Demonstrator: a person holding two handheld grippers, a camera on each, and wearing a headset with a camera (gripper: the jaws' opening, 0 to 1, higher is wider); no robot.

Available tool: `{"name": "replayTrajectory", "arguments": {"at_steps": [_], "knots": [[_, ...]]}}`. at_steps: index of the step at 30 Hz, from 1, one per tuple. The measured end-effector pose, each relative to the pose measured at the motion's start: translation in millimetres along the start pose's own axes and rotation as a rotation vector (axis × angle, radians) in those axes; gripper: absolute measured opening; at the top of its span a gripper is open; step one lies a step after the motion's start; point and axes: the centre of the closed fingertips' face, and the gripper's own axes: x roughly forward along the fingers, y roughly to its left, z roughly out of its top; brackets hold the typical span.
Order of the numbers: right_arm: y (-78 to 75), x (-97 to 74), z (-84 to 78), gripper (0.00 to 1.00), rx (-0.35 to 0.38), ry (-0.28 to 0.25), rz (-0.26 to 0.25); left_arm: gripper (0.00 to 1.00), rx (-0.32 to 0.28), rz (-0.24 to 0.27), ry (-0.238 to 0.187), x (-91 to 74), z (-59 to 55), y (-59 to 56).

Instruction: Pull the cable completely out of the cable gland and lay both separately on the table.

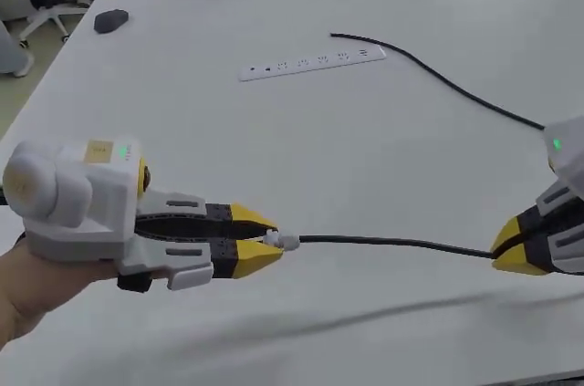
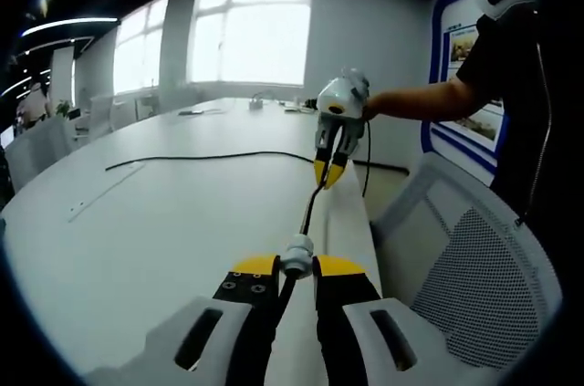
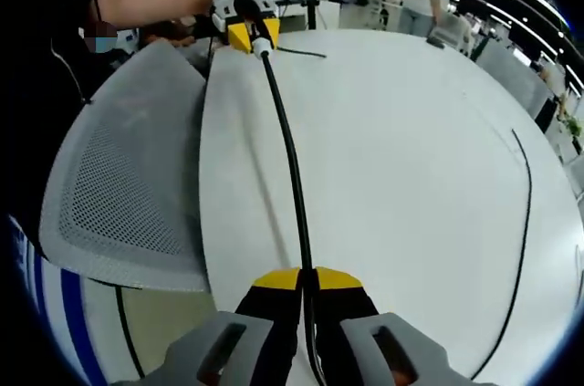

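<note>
My left gripper (image 1: 270, 243) (image 2: 297, 267) is shut on a small white cable gland (image 1: 286, 242) (image 2: 297, 256) held above the white table (image 1: 301, 158). A black cable (image 1: 392, 243) (image 2: 310, 208) (image 3: 287, 144) runs taut from the gland to my right gripper (image 1: 507, 252) (image 3: 307, 278), which is shut on it. In the right gripper view the left gripper (image 3: 248, 39) and gland (image 3: 263, 46) sit at the cable's far end. The right gripper (image 2: 327, 174) appears in the left gripper view, pinching the cable.
A white power strip (image 1: 312, 64) lies at mid-table with another black cable (image 1: 438, 76) running right from it. A dark small object (image 1: 110, 20) sits at the far left. A mesh office chair (image 3: 128, 176) (image 2: 465, 258) stands by the table's near edge.
</note>
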Motion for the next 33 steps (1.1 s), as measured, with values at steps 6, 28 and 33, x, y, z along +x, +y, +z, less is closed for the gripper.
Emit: {"name": "replayTrajectory", "arguments": {"at_steps": [6,28,33], "knots": [[-1.3,-1.6,2.5,0.0,0.02,0.007,0.007,0.15,0.006,0.005,-0.001,-0.5,0.3,1.4],[35.8,17.6,163.3,0.12,-0.056,-0.321,0.164,0.15,0.036,0.001,0.013,3.6,2.9,-5.5],[41.2,34.4,174.2,0.09,-0.121,-0.298,0.154,0.15,0.045,0.007,0.008,2.0,5.2,-8.0]]}}
